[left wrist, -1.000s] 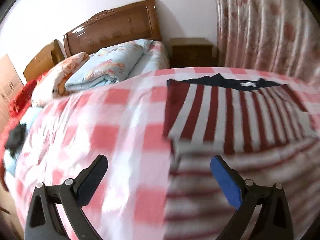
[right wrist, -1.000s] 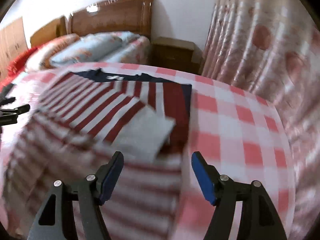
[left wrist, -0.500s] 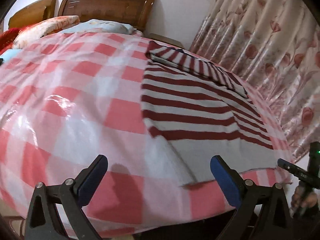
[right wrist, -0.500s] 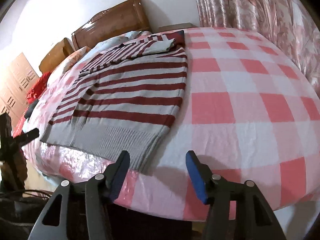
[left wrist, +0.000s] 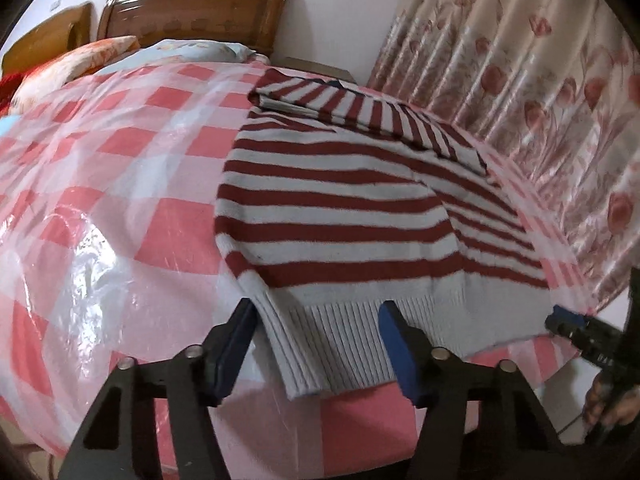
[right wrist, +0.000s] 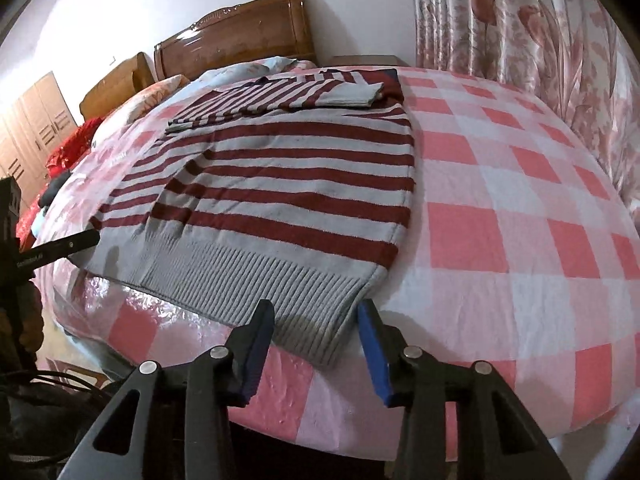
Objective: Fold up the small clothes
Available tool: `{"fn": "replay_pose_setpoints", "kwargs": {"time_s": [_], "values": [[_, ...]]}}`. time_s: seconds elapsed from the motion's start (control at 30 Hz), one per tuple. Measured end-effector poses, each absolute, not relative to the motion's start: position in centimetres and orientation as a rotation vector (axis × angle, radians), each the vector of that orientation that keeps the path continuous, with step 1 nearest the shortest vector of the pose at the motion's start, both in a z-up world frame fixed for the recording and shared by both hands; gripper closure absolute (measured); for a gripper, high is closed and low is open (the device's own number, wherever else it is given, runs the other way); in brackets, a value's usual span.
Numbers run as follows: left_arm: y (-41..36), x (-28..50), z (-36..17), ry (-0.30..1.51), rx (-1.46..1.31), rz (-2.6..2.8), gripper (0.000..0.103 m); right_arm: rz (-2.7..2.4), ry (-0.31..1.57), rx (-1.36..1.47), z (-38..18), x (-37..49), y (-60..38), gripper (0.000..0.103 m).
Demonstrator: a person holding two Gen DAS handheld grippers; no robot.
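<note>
A red and grey striped sweater [left wrist: 340, 208] lies flat on the bed, sleeves folded across its top, its grey ribbed hem at the near edge. It also shows in the right wrist view [right wrist: 288, 184]. My left gripper [left wrist: 316, 344] is open, its jaws on either side of the hem's left corner. My right gripper [right wrist: 316, 336] is open, its jaws on either side of the hem's right corner. The right gripper also appears at the far right of the left wrist view [left wrist: 576, 328], and the left gripper's finger at the left of the right wrist view [right wrist: 60, 248].
The bed has a pink and white checked cover [right wrist: 500, 208] under clear plastic [left wrist: 92, 272]. Pillows [left wrist: 80, 60] and a wooden headboard [left wrist: 192, 12] are at the far end. Floral curtains [left wrist: 540, 80] hang on the right. A wardrobe [right wrist: 28, 120] stands at far left.
Both grippers have moved in to the bed's near edge and now straddle the sweater's hem corners. Their jaws have narrowed but stay open.
</note>
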State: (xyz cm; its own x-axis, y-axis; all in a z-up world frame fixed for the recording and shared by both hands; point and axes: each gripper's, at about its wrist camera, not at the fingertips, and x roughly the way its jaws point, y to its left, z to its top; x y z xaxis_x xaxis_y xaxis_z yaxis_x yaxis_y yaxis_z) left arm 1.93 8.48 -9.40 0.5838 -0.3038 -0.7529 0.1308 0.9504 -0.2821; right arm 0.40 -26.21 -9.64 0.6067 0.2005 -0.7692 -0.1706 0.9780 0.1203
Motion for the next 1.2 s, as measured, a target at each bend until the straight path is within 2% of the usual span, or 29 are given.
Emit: {"fn": "replay_pose_setpoints", "kwargs": {"time_s": [0.13, 0.17, 0.23, 0.27, 0.53, 0.67, 0.87, 1.03, 1.2], "values": [[8.3, 1.2, -9.4, 0.923, -0.184, -0.248, 0.003, 0.204, 0.886, 0.045, -9.7, 0.3, -26.6, 0.067], [8.4, 1.3, -9.4, 0.921, -0.188, -0.238, 0.0, 0.197, 0.882, 0.038, -9.7, 0.3, -26.5, 0.069], [8.7, 1.7, -9.7, 0.932, -0.242, -0.254, 0.0, 0.189, 0.876, 0.015, -9.8, 0.4, -26.0, 0.086], [8.7, 1.7, -9.8, 0.931, -0.262, -0.264, 0.0, 0.202, 0.873, 0.026, -9.8, 0.4, -25.8, 0.091], [10.1, -1.1, -8.0, 0.912, -0.267, -0.273, 0.0, 0.226, 0.818, 0.115, -7.6, -1.4, -27.9, 0.093], [11.1, -3.7, -7.2, 0.963, -0.202, -0.324, 0.0, 0.332, 0.879, 0.129, -6.9, -3.8, -29.2, 0.093], [12.5, -5.8, -8.1, 1.046, -0.307, -0.372, 0.0, 0.39, 0.964, 0.159, -6.5, -5.5, -29.8, 0.093], [14.4, -3.7, -5.0, 0.887, -0.495, -0.424, 0.0, 0.394, 0.805, 0.238, -1.9, -3.5, -31.0, 0.093], [13.8, 3.0, -0.9, 0.721, -0.551, -0.475, 0.0, 0.369, 0.675, 0.246, 2.2, 3.8, -31.1, 0.094]]}}
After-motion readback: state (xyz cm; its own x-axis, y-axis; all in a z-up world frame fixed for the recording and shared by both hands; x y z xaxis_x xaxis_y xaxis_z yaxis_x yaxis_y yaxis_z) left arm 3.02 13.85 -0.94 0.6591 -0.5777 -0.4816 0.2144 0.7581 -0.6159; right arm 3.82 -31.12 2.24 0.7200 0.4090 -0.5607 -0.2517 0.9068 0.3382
